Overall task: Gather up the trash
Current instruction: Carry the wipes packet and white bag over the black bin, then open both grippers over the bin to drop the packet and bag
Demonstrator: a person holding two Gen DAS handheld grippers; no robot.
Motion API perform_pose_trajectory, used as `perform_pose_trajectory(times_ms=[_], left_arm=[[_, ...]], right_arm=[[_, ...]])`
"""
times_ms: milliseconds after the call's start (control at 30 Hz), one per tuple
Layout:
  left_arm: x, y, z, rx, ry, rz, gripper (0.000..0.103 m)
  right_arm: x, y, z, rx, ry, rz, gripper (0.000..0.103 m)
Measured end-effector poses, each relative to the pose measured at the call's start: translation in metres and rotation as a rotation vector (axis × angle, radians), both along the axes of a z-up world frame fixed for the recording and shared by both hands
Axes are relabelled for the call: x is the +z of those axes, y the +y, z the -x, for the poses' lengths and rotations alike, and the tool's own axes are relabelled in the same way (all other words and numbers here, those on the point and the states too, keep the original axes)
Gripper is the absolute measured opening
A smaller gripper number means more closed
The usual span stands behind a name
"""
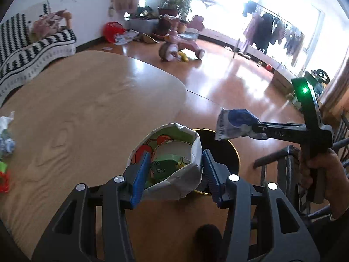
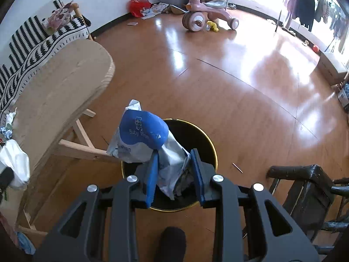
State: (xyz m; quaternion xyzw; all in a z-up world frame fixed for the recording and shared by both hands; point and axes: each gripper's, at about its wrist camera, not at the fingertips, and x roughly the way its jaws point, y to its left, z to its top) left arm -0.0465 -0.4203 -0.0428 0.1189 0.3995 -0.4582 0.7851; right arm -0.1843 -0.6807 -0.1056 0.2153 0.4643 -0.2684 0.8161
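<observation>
Above the bin (image 2: 202, 135), the wipes pack (image 2: 141, 139) points away lengthwise.

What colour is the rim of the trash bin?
Gold, around a black trash bin; it shows best in the right wrist view.

You've got a crushed paper bowl (image 1: 172, 163), white outside with fruit print inside, tilted over the black gold-rimmed bin (image 2: 202, 144) on the floor. Your baby-wipes pack (image 2: 148, 144) (blue flap, crumpled white body) hangs above that same bin's open mouth, beside the table edge
</observation>
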Motion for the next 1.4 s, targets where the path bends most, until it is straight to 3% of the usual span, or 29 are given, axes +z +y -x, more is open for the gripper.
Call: perform_pose_trajectory(times_ms=[233,267,300,367,633,967,1067,1133,1400], left_arm=[[-0.016,-0.023,0.004,-0.021,0.022,-0.017,0.048],[-0.018,-0.027,0.004,-0.021,0.026,-0.019,0.048],[-0.020,-0.028,0.002,-0.023,0.028,-0.021,0.048],[-0.023,-0.030,0.002,-0.028,0.032,-0.026,0.048],[-0.047,-0.065,0.013,-0.066,0.059,-0.059,0.048],[-0.096,-0.143,0.032,-0.099,0.128,-0.077,0.051],[-0.103,-0.160,0.036,-0.116,0.129,-0.087,0.059],[-0.104,-0.167,0.038,-0.111,0.114,-0.093,0.076],[-0.088,-0.154,0.034,-0.091,0.085,-0.080,0.081]], right_arm=[[0.003,-0.002,-0.004,-0.005,-0.010,-0.001,0.032],[0.004,-0.001,-0.004,-0.010,-0.013,-0.001,0.044],[0.005,0.000,-0.004,-0.015,-0.019,0.004,0.067],[0.011,-0.004,-0.001,-0.028,-0.046,0.023,0.077],[0.029,-0.011,0.010,-0.075,-0.119,0.001,0.077],[0.044,-0.023,0.021,-0.129,-0.176,-0.026,0.077],[0.047,-0.026,0.023,-0.138,-0.192,-0.032,0.078],[0.047,-0.027,0.023,-0.136,-0.198,-0.043,0.080],[0.050,-0.022,0.013,-0.114,-0.209,-0.045,0.081]])
